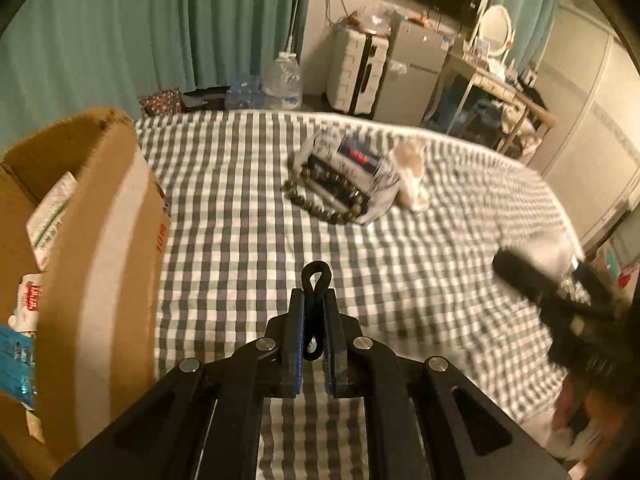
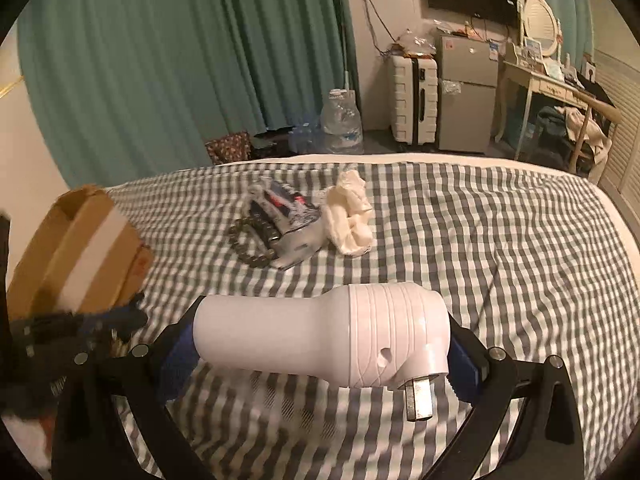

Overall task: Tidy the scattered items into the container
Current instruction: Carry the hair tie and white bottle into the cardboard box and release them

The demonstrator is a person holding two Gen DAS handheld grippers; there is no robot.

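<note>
The brown cardboard box (image 1: 100, 240) left of the left gripper (image 1: 316, 312) already holds packets. That gripper pinches a black looped cord (image 1: 316, 280); the right gripper (image 2: 320, 344) clamps a white plastic appliance body (image 2: 320, 340). Ahead, a dark bead bracelet (image 1: 320, 196), a printed plastic pouch (image 1: 356, 160) and a crumpled white cloth (image 1: 412, 176) lie on the checked bed (image 1: 240, 240).

Bed (image 2: 480, 240) right half open checkered sheet. Cardboard box (image 2: 80, 248) blocks left edge; bead bracelet (image 2: 252, 244), packet (image 2: 292, 216), white cloth (image 2: 348, 216) cluster mid-bed toward far edge.
</note>
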